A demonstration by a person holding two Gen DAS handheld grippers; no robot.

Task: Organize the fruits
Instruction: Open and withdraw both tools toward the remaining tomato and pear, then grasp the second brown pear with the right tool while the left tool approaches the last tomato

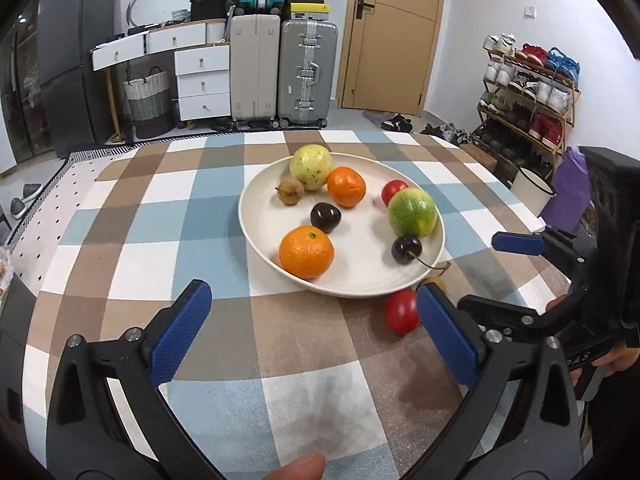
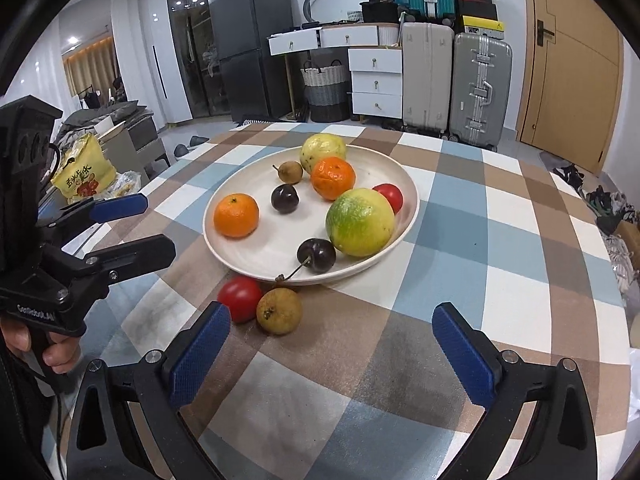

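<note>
Seen from 2 wrist cameras above a tabletop (image 1: 132, 216) covered in a blue, brown and white checked cloth.

Near the middle, a round, shallow, cream plate (image 1: 260, 224) (image 2: 224, 248) holding 8 fruits:
- 2 orange mandarins, 1 at the near edge (image 1: 306, 252) (image 2: 236, 216), 1 farther back (image 1: 346, 186) (image 2: 333, 178).
- 1 large green-and-yellow round fruit (image 1: 412, 213) (image 2: 360, 222), with a small red tomato (image 1: 394, 192) (image 2: 390, 196) just behind it.
- 1 pale yellow speckled round fruit (image 1: 311, 166) (image 2: 322, 152) at the far rim.
- 1 small brown pear-shaped fruit (image 1: 290, 191) (image 2: 290, 172) just beside the speckled one.
- 2 dark purple cherries, 1 mid-plate (image 1: 325, 217) (image 2: 285, 198), 1 near the front rim (image 1: 406, 249) (image 2: 316, 255) with its stem reaching over the edge.

Off the plate, on the cloth just in front of its near rim, 2 more fruits side by side: a second small red tomato (image 1: 402, 311) (image 2: 240, 298) and a second brown pear-shaped fruit (image 2: 279, 310), the latter mostly hidden in the left view.

Left tongs (image 1: 314, 336) (image 2: 132, 228), black with blue textured pads, spread wide apart, nothing between them, over bare cloth short of the plate. Right tongs (image 2: 332, 354) (image 1: 476, 270) likewise spread wide and empty, the loose tomato just beside the left-hand pad in the right view.

Beyond the tabletop: grey suitcases (image 1: 280, 72), white drawers (image 1: 202, 80), a wooden door (image 1: 394, 32) and a shoe rack (image 1: 528, 92).
</note>
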